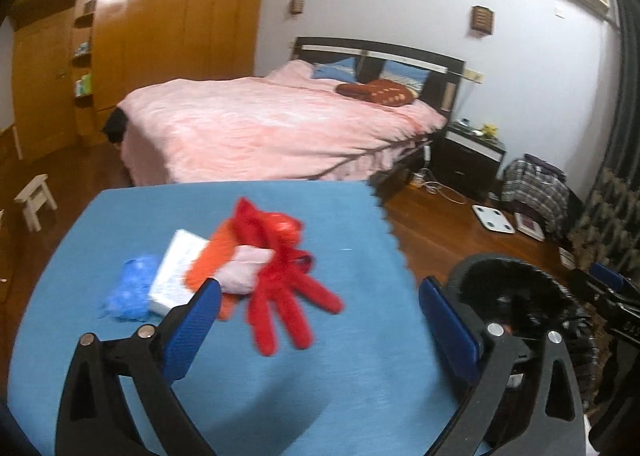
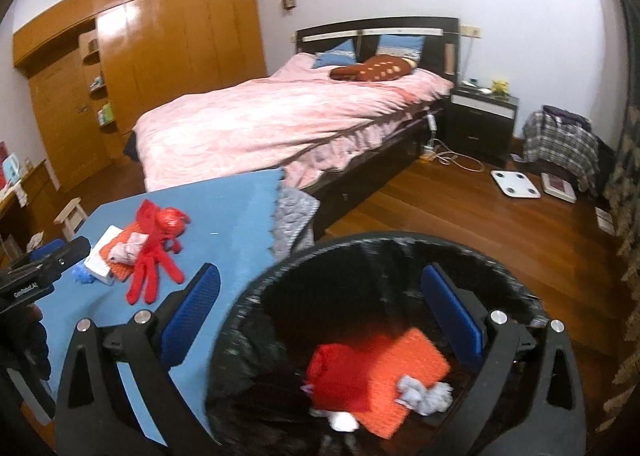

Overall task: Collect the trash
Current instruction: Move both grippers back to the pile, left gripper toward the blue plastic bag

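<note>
Left gripper [image 1: 320, 314] is hovering, jaws wide and empty, over the red knit glove [image 1: 288, 296] on the blue-covered desk [image 1: 360, 223]. Right gripper [image 2: 320, 314] is gaping empty above the black-lined round bin [image 2: 256, 296].

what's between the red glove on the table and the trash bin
Only bare blue tablecloth runs from the red glove to the bin. The right wrist view shows it best.

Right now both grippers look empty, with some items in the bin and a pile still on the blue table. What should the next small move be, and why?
Probably bring the left gripper forward and down onto the red glove. Its jaws stand open and empty, and the glove is the pile's nearest piece, lying on the blue table ahead of it. The right gripper, also open, hangs over the bin.
</note>
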A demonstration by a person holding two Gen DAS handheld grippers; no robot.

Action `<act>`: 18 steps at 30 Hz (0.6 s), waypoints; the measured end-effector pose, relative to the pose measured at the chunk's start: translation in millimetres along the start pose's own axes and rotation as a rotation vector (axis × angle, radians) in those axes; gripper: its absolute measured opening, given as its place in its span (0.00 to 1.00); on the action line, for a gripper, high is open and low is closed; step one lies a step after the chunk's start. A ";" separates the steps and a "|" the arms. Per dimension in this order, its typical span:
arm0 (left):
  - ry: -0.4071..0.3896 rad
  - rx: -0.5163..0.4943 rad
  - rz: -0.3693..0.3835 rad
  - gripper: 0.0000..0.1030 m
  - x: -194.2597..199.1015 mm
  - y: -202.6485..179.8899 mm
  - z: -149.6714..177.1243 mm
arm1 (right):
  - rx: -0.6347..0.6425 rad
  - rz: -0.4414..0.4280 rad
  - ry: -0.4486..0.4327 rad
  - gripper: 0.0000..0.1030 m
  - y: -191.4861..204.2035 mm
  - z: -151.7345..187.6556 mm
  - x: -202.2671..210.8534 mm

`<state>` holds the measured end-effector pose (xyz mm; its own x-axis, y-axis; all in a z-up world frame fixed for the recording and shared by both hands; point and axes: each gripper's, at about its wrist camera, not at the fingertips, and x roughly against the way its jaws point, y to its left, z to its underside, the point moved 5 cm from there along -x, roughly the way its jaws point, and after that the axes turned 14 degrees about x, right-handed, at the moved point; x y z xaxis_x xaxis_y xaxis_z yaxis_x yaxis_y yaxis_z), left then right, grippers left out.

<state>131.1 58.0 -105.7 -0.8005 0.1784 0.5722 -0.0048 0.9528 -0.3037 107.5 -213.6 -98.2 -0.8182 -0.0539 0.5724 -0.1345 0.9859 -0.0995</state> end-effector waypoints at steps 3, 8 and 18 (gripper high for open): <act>-0.010 0.015 -0.038 0.94 0.2 22.3 -3.1 | 0.020 -0.038 0.005 0.95 21.8 -7.1 -13.6; -0.019 0.035 -0.090 0.94 -1.6 50.3 -5.8 | 0.046 -0.089 0.005 0.95 55.9 -19.5 -35.1; -0.025 0.074 -0.188 0.94 -17.9 111.8 -10.1 | 0.084 -0.137 0.023 0.95 104.2 -33.6 -78.4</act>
<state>151.0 163.8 -142.2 -0.7962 -0.0076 0.6050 -0.1984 0.9480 -0.2491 176.4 -101.3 -126.1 -0.7761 -0.1828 0.6035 -0.2913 0.9528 -0.0860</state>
